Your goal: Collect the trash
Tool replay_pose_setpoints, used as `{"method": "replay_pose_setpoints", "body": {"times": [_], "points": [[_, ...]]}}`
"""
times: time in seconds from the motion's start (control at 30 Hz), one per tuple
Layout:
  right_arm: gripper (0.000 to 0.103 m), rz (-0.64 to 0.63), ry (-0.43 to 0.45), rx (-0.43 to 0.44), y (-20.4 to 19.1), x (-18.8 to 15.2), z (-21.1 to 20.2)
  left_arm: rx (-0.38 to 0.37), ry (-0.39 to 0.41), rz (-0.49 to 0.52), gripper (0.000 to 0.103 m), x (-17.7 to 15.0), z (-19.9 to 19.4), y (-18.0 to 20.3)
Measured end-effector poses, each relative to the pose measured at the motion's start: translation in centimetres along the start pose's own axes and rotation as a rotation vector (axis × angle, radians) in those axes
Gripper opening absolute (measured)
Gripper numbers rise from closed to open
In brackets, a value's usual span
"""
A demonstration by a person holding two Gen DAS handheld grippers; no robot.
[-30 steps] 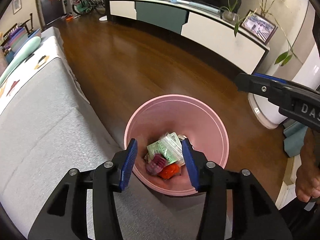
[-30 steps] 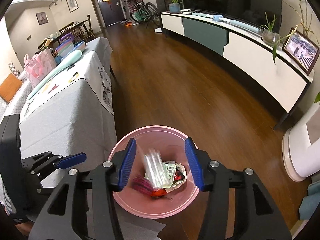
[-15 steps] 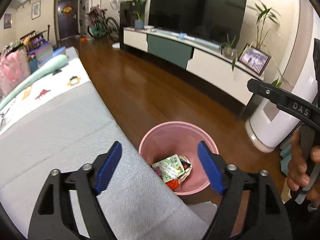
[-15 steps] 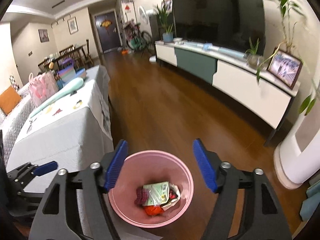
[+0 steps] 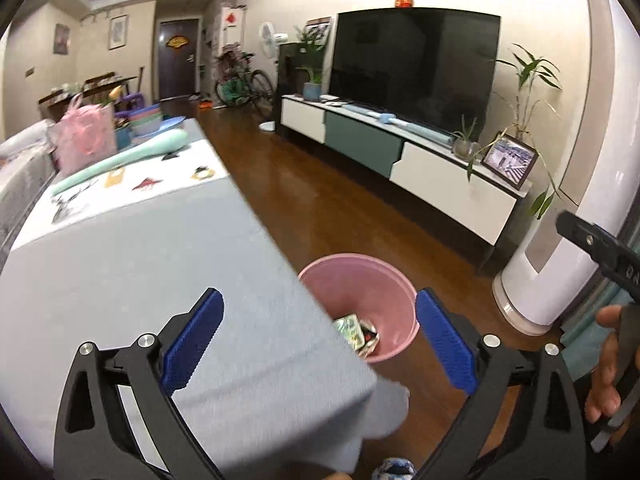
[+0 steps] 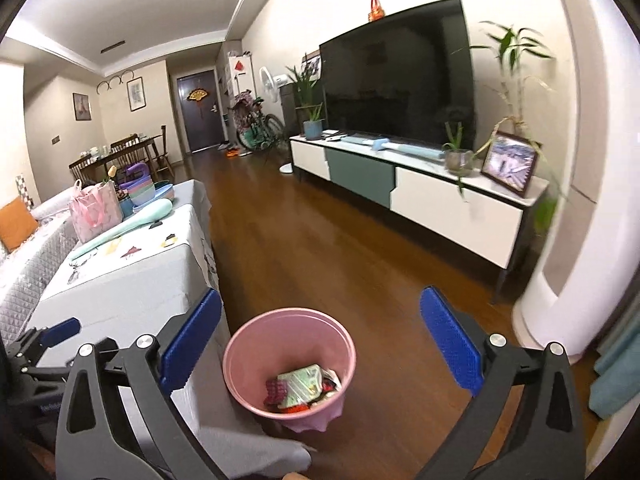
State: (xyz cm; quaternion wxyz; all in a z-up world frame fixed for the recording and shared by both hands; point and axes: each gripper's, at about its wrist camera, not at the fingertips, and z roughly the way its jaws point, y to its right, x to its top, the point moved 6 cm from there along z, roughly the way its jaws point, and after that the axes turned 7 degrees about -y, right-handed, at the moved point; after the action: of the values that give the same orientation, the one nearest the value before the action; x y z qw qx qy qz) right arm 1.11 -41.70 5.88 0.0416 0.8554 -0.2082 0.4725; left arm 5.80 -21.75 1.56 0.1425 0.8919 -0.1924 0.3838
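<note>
Brimming with crumpled wrappers point(image 6: 301, 385), pink bin point(image 6: 240, 364)

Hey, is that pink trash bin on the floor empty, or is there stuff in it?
Not empty. The pink bin stands upright beside the table, with wrappers covering its bottom, well below the rim.

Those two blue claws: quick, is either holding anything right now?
Left gripper: jaws opening wide, nothing between them.
Right gripper: jaws opening wide, also empty; the trash lies in the pink bin.
</note>
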Motion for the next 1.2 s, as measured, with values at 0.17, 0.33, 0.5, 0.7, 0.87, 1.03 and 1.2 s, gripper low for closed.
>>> {"method": "replay_pose_setpoints", "body": {"times": [0.17,0.33,0.5,0.7,0.87,1.03,1.2], "points": [[0.098,-0.004,-0.036,-0.046,0.4,-4.3,-3.2,0.053,-0.004,-0.018,0.094,-3.5,-2.4,0.3],[0.098,-0.043,-0.097,-0.092,-0.3,-9.1,-4.8,0.084,-0.040,-0.093,0.094,-7.0,-3.6,-0.5],[0.098,-0.071,-0.131,-0.118,-0.5,-12.3,-6.0,0.086,-0.105,-0.115,0.094,-9.5,-2.7,-0.8],[0.098,-0.106,-0.147,-0.151,-0.4,-13.0,-5.8,0.107,-0.115,-0.074,0.094,-10.3,-2.2,-0.1],[0.098,-0.138,-0.148,-0.159,-1.5,-13.1,-5.4,0.114,-0.108,-0.061,0.094,-10.5,-2.2,0.1],[0.098,-0.159,-0.147,-0.152,-2.5,-13.0,-5.0,0.121,-0.109,-0.080,0.094,-10.3,-2.1,-0.4],[0.098,-0.166,-0.155,-0.140,-3.2,-12.9,-4.5,0.132,-0.101,-0.086,0.094,-10.3,-2.2,-0.8]]}}
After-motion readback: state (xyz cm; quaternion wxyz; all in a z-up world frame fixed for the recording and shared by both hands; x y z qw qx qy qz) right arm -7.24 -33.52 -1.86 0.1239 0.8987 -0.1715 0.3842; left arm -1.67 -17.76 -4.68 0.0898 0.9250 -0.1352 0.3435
